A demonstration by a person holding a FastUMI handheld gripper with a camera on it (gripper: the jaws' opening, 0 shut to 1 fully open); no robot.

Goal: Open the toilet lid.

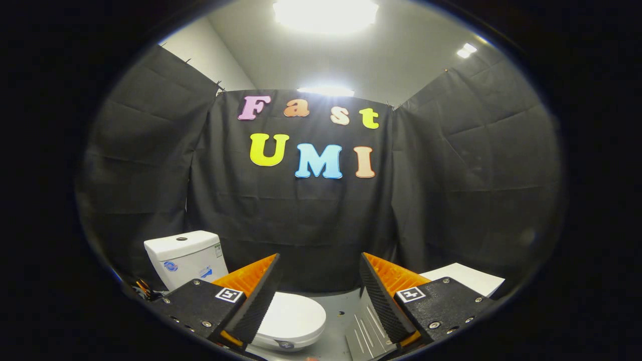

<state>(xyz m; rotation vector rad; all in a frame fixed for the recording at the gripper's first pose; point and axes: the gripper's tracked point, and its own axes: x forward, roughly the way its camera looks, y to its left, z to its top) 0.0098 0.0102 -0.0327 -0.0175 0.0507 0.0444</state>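
Observation:
A white toilet stands low on the left, its tank against the black cloth wall. Its lid lies flat and closed over the bowl, partly hidden behind my left finger. My gripper is open, with a wide gap between the two black ribbed fingers backed in orange. Nothing is held between them. The lid sits below and just ahead of the left finger, and the gripper hovers above it without touching.
Black cloth walls close the booth on three sides. A white box or panel lies beyond the right finger. A grey floor with a ribbed metal plate shows between the fingers. Some wires lie left of the tank.

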